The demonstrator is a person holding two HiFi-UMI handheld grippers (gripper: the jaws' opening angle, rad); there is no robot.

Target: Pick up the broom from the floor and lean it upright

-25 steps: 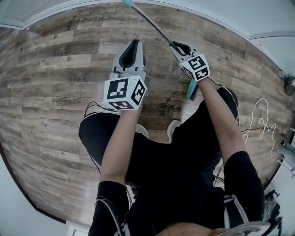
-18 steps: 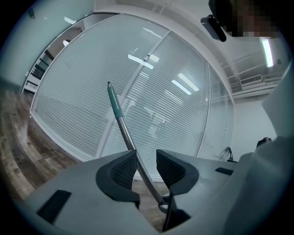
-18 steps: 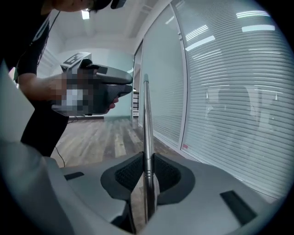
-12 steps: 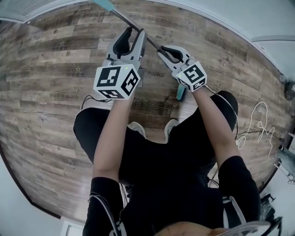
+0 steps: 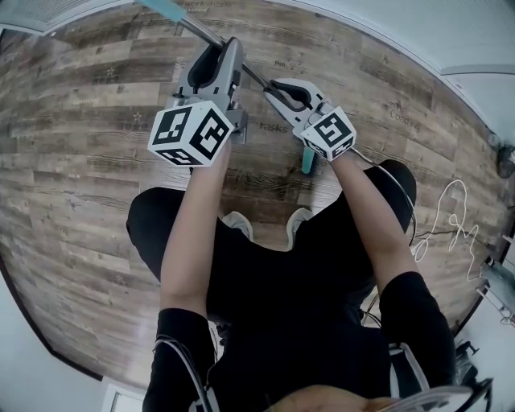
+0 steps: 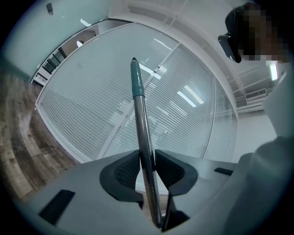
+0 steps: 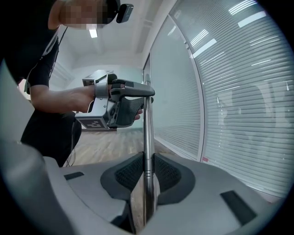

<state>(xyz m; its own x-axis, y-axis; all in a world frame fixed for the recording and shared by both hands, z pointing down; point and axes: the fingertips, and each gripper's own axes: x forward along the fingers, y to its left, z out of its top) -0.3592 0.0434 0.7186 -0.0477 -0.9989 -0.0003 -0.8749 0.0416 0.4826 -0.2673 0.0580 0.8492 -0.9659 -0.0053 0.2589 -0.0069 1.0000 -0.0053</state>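
Note:
The broom has a metal handle (image 5: 251,74) with a teal grip (image 5: 165,8) at its top and a teal head (image 5: 308,159) down by the floor. My right gripper (image 5: 278,87) is shut on the handle (image 7: 148,124), which stands upright between its pads (image 7: 131,172). Higher up, my left gripper (image 5: 222,50) has the handle (image 6: 143,133) between its jaws. Those jaws are closing, with a thin gap still showing beside the pole. The teal grip (image 6: 137,82) rises above them. From the right gripper view, the left gripper (image 7: 146,94) sits around the pole above.
A glass wall with white blinds (image 7: 239,92) stands close behind the broom. The wooden floor (image 5: 80,161) spreads to the left. A white cable (image 5: 455,213) lies on the floor at the right. The person's shoes (image 5: 237,225) are below the grippers.
The left gripper, shut and off the handle a second ago, opened wide and moved onto the handle. The right gripper carried the handle up and to the left.

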